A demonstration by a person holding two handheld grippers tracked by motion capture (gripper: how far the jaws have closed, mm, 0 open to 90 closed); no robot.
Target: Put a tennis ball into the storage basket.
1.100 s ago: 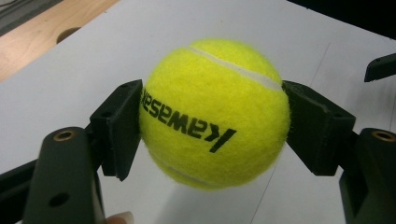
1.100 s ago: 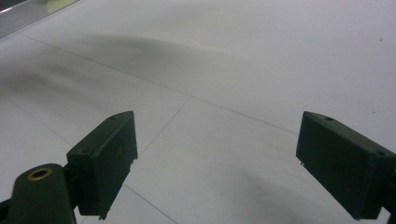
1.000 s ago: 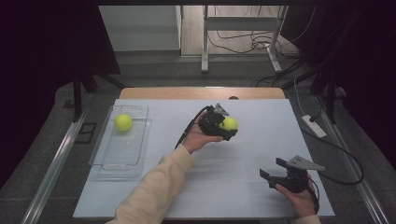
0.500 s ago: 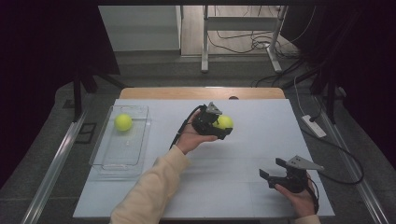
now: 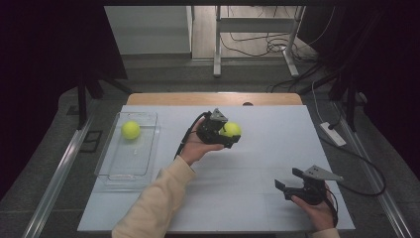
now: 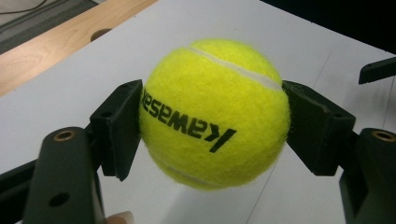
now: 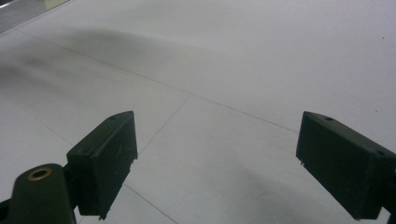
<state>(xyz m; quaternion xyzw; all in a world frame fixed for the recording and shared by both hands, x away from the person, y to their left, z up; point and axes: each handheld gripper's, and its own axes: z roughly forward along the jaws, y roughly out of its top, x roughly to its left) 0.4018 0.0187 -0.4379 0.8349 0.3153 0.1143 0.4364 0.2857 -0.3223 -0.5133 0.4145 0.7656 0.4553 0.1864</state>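
My left gripper (image 5: 229, 134) is shut on a yellow tennis ball (image 5: 231, 130) and holds it just above the middle of the white table. In the left gripper view both pads press the sides of the tennis ball (image 6: 215, 114), which bears black lettering. A second yellow tennis ball (image 5: 131, 130) lies at the far end of the clear plastic tray (image 5: 115, 171) on the left. My right gripper (image 5: 289, 179) rests near the front right of the table, jaws wide apart. In the right gripper view, bare table surface lies between the pads of my right gripper (image 7: 215, 168).
A wooden strip (image 5: 213, 98) runs along the table's far edge. A white power strip (image 5: 333, 134) with a cable lies off the table's right side. Metal stand legs (image 5: 216, 54) and cables are on the floor behind. White tabletop (image 5: 237, 183) stretches between the two hands.
My left gripper has carried the tennis ball a little to the left, toward the tray. The right gripper has stayed where it was.
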